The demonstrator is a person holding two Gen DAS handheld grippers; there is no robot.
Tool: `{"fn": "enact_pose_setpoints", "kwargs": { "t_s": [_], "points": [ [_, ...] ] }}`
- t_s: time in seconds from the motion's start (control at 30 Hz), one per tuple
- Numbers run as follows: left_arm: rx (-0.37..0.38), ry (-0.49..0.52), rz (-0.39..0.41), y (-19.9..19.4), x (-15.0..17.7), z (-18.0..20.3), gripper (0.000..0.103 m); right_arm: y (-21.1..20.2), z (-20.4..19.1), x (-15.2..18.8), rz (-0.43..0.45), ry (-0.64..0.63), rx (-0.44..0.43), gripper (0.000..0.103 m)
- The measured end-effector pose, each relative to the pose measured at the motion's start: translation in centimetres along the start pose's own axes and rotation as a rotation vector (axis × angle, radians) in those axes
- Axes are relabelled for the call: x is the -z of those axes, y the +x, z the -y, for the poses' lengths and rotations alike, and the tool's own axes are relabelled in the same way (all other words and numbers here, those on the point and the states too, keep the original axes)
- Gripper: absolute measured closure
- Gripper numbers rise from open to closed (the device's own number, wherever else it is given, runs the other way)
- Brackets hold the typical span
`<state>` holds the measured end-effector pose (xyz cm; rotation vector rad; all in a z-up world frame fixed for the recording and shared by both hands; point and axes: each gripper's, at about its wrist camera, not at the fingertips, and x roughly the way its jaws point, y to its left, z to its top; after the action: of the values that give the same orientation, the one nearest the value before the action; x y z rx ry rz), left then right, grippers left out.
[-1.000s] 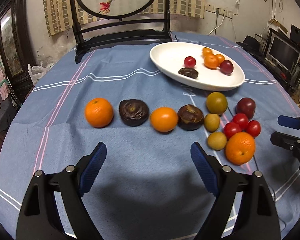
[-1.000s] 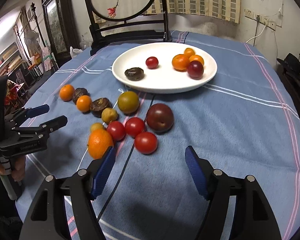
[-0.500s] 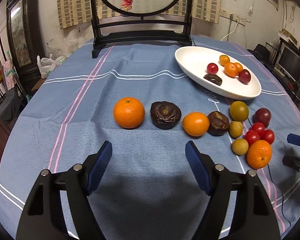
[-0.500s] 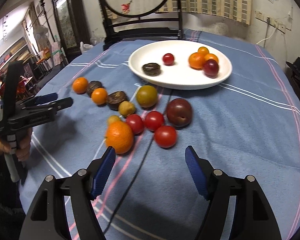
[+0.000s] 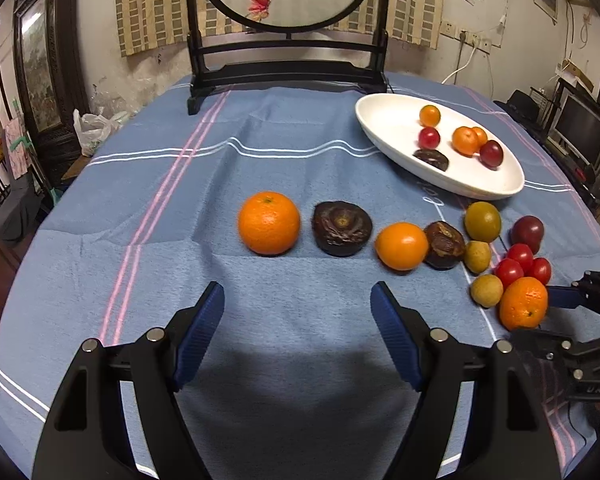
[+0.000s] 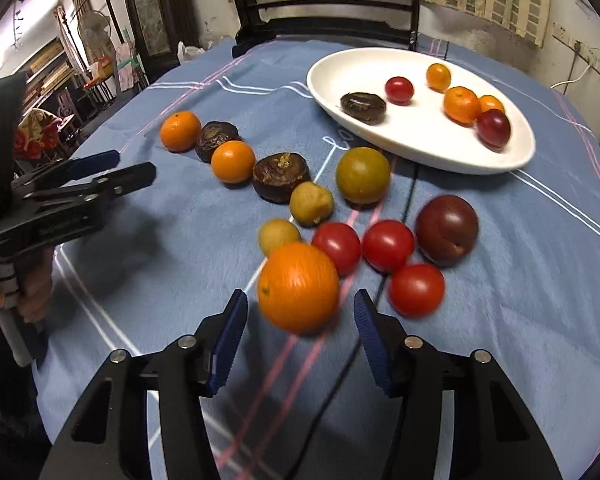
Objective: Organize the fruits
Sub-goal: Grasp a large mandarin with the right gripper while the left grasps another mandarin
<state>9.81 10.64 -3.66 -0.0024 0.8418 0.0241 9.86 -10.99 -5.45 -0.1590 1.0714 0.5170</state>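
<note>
**Large orange at the right hand-held gripper**

Item: round, dimpled large orange (image 6: 298, 287), lying on the blue striped cloth of the bench (image 6: 520, 280), between the blue pads of the right hand-held gripper (image 6: 300, 312), whose jaws stand released, not touching it. Adjoining: three red cherry tomatoes (image 6: 387, 245), a dark purple plum (image 6: 447, 230). Beyond: white oval plate (image 6: 420, 148) holding small fruits. Left hand-held gripper (image 5: 298, 312): released, empty, facing a second round orange (image 5: 269, 223) from nearby.
</note>
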Motion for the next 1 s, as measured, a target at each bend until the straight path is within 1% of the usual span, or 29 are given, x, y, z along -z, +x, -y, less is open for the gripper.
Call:
{"fn": "enact_pose_setpoints", "kwargs": {
  "t_s": [0.03, 0.07, 0.1, 0.13, 0.2, 0.3, 0.4, 0.57, 0.67, 0.73, 0.77, 0.8, 0.87, 0.97, 1.0],
  "points": [
    [-0.011, -0.005, 0.000, 0.1, -0.1, -0.2, 0.030, 0.4, 0.0, -0.3, -0.016, 0.004, -0.007, 0.050],
    [-0.026, -0.014, -0.002, 0.2, -0.1, -0.4, 0.033, 0.8, -0.1, -0.5, -0.028, 0.009, -0.011, 0.054],
    [-0.036, -0.027, -0.013, 0.5, -0.1, -0.8, 0.037, 1.0, -0.1, -0.7, -0.032, 0.008, -0.010, 0.062],
    [-0.035, -0.031, -0.021, 0.7, -0.1, -0.9, 0.038, 1.1, -0.1, -0.7, -0.024, 0.007, 0.004, 0.063],
    [-0.042, -0.032, -0.034, 1.1, -0.3, -1.2, 0.038, 1.0, 0.0, -0.7, -0.018, 0.015, -0.001, 0.064],
    [-0.060, -0.010, -0.032, 1.7, -1.0, -1.4, 0.038, 0.6, 0.1, -0.2, -0.019, 0.008, -0.036, 0.064],
    [-0.086, 0.002, -0.049, 2.9, -2.0, -1.7, 0.038, 0.0, 0.3, 0.2, -0.004, 0.005, -0.038, 0.064],
    [-0.097, 0.052, -0.064, 4.9, -3.3, -1.3, 0.040, -1.2, 1.4, 1.1, 0.023, 0.041, -0.043, 0.064],
    [-0.096, 0.058, -0.065, 6.1, -3.8, -1.2, 0.041, -1.7, 2.0, 1.4, 0.029, 0.057, -0.045, 0.064],
    [-0.104, 0.064, -0.080, 7.0, -4.1, -1.0, 0.046, -1.9, 2.2, 1.5, 0.035, 0.060, -0.036, 0.064],
    [-0.090, 0.070, -0.090, 7.3, -4.1, -0.8, 0.057, -2.1, 2.2, 1.6, 0.038, 0.060, -0.035, 0.064],
    [-0.084, 0.076, -0.087, 7.3, -4.2, -0.5, 0.059, -2.2, 2.3, 1.6, 0.042, 0.060, -0.035, 0.064],
    [-0.095, 0.102, -0.089, 7.2, -4.2, -0.1, 0.059, -2.6, 2.3, 1.5, 0.055, 0.057, -0.033, 0.064],
    [-0.061, 0.094, -0.102, 6.4, -4.3, -0.1, 0.060, -3.5, 2.2, 1.3, 0.080, 0.040, -0.027, 0.064],
    [-0.051, 0.085, -0.093, 5.8, -4.4, -0.1, 0.060, -3.9, 2.3, 1.0, 0.095, 0.037, -0.022, 0.064]
  ]
}}
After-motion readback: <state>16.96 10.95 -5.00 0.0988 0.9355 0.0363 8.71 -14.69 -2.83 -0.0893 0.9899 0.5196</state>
